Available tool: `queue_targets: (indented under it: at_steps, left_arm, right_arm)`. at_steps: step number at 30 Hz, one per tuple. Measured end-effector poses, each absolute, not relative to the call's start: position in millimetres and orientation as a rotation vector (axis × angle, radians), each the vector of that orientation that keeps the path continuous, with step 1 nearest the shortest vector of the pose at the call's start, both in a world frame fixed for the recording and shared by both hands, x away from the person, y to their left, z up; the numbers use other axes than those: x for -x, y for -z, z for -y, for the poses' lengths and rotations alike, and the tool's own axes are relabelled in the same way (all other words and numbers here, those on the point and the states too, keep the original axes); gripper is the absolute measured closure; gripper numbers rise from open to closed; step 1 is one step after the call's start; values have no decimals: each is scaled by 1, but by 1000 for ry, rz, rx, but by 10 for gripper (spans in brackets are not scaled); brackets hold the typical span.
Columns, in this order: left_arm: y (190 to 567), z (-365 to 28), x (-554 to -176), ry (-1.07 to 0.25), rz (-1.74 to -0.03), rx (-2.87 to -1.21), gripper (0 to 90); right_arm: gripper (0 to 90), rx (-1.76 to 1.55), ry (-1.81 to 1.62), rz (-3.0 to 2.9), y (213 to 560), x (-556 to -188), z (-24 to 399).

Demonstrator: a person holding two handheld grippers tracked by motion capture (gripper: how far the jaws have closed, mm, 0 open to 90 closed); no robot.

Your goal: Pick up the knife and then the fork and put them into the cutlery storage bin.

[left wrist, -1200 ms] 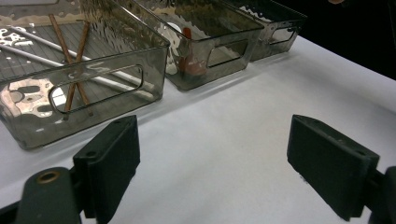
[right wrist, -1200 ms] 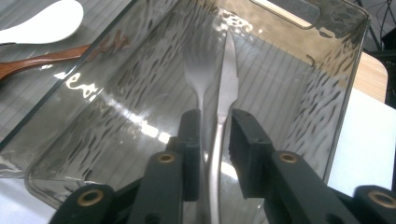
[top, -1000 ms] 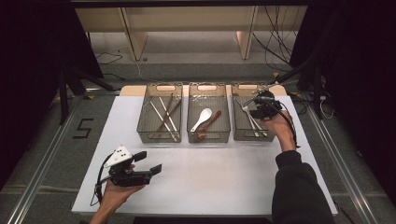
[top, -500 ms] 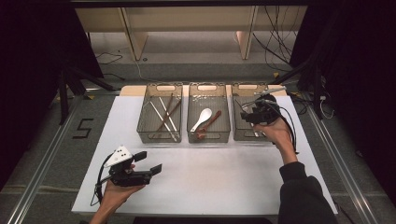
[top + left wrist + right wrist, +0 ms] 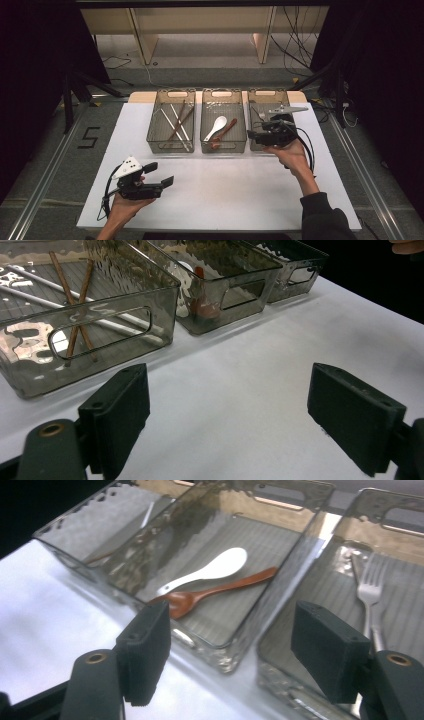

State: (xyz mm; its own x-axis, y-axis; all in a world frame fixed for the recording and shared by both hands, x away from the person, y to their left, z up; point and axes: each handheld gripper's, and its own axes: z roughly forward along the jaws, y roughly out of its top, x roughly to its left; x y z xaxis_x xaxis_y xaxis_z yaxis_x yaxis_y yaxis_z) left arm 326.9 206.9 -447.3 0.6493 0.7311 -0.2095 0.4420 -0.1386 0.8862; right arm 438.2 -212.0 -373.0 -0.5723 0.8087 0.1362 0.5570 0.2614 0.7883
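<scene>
Smoked clear plastic bin (image 5: 263,100) at upper right, silver metal fork (image 5: 370,592) inside; right gripper (image 5: 256,136) empty, jaws just opening wide, likely withdrawing; left gripper (image 5: 161,174) open, idle, lower left; next, probably fetch another utensil.

Three bins (image 5: 171,145), two spoons (image 5: 210,570), one fork (image 5: 370,592), four chopsticks (image 5: 176,125).

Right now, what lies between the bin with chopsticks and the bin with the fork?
The middle bin, holding a white spoon and a brown spoon, seen in the high view.
</scene>
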Motion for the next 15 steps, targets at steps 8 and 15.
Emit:
queue_targets:
  at_steps: [8, 15]
  left_arm:
    - [447, -207, -327, -331, -943, -1779, 166]
    - [447, -206, -327, -334, -939, -1780, 167]
  right_arm:
    - [309, -1207, -1288, -2239, 376, -414, 205]
    - [298, -1175, -1325, -2244, 386, -396, 202]
